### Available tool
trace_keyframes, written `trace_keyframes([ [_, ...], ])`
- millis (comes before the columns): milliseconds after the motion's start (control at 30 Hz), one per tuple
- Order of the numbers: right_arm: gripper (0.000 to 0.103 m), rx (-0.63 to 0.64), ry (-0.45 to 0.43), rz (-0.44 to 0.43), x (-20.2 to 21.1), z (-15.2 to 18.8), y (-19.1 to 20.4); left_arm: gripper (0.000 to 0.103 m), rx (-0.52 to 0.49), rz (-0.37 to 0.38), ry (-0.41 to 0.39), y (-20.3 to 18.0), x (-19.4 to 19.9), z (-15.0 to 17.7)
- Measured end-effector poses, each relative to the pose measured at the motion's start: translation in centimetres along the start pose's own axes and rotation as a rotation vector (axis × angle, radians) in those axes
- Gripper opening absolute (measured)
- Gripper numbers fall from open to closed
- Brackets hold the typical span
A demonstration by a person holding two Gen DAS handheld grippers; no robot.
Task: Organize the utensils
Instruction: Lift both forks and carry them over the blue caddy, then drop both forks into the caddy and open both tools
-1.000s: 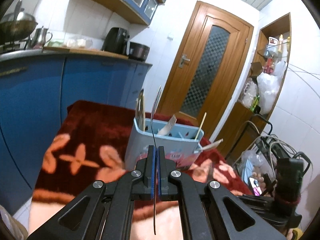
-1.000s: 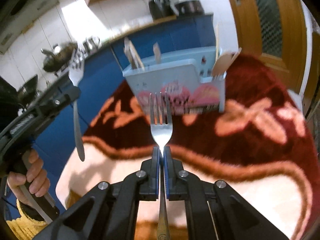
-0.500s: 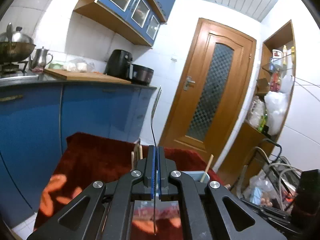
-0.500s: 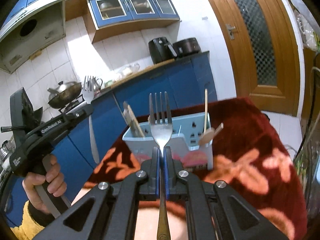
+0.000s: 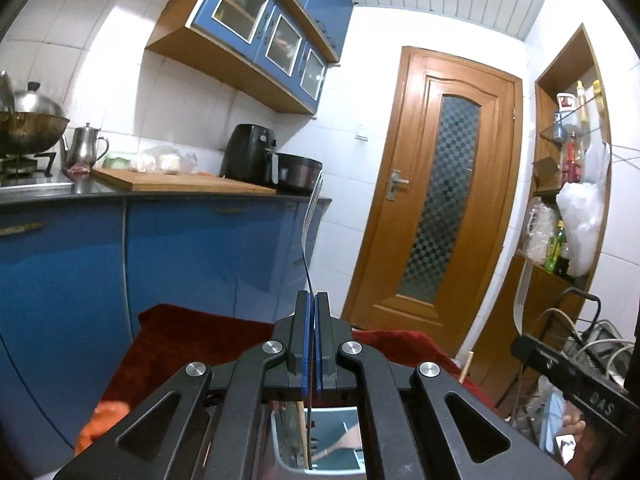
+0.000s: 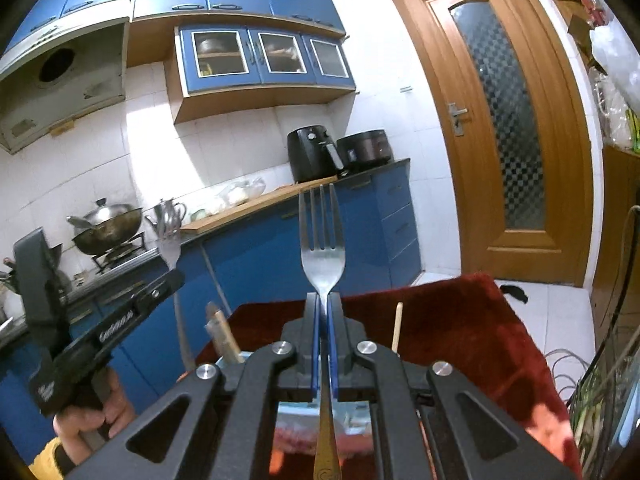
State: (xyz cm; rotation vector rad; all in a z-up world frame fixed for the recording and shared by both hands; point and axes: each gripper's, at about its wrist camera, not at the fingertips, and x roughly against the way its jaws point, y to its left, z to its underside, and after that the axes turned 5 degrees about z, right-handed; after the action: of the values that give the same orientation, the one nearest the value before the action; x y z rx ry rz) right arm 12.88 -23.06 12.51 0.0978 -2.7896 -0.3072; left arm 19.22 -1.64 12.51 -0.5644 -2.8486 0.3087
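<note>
Forks are held one in each claw. In the right wrist view a steel fork (image 6: 322,240) stands upright at the centre of the frame, tines up, its neck clamped between the blue pads of the right claw (image 6: 323,300); its handle runs down to the bottom edge and ends in an engraved spiral mark. At the left of that view the left claw (image 6: 170,278) is clamped on a second fork (image 6: 171,246), and a hand (image 6: 100,412) grips its black body, which bears pale lettering too blurred to read. In the left wrist view the same second fork shows edge-on as a thin dark line rising from the closed pads at centre.

Below both claws, at the bottom of each frame, sits a pale blue utensil holder (image 5: 340,440) with wooden sticks in it, largely hidden by the claw bodies; its front carries a pink print that cannot be read. It stands on a dark red cloth (image 6: 460,320). Behind are blue cabinets (image 6: 256,248) under a worktop (image 6: 280,196) with a black air fryer (image 6: 314,152), a cooker pot, a cutting board, a kettle and a wok. A wooden door (image 6: 504,120) fills the right.
</note>
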Motion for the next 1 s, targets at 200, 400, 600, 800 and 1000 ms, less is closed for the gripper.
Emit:
trace_keyframes([
  [200, 0.005, 0.03, -0.064, 0.034, -2.7, 0.4, 0.0, 0.002, -0.009, -0.009, -0.031, 0.2, -1.3, 1.3],
  [400, 0.005, 0.079, -0.058, 0.048, -4.7, 1.9, 0.3, 0.002, -0.045, -0.001, -0.055, -0.4, -1.3, 2.8],
  [600, 0.005, 0.102, -0.033, 0.051, -5.2, 3.1, 0.1, 0.002, -0.061, 0.003, -0.034, -0.4, -1.6, 3.8],
  [800, 0.006, 0.092, 0.016, 0.025, -5.0, 3.6, -0.3, 0.002, -0.057, 0.0, -0.004, -0.1, -1.5, 4.3],
  [1000, 0.031, 0.071, 0.009, 0.006, -3.9, 3.4, -0.4, 0.025, -0.079, 0.018, 0.005, -0.6, -0.5, 4.2],
])
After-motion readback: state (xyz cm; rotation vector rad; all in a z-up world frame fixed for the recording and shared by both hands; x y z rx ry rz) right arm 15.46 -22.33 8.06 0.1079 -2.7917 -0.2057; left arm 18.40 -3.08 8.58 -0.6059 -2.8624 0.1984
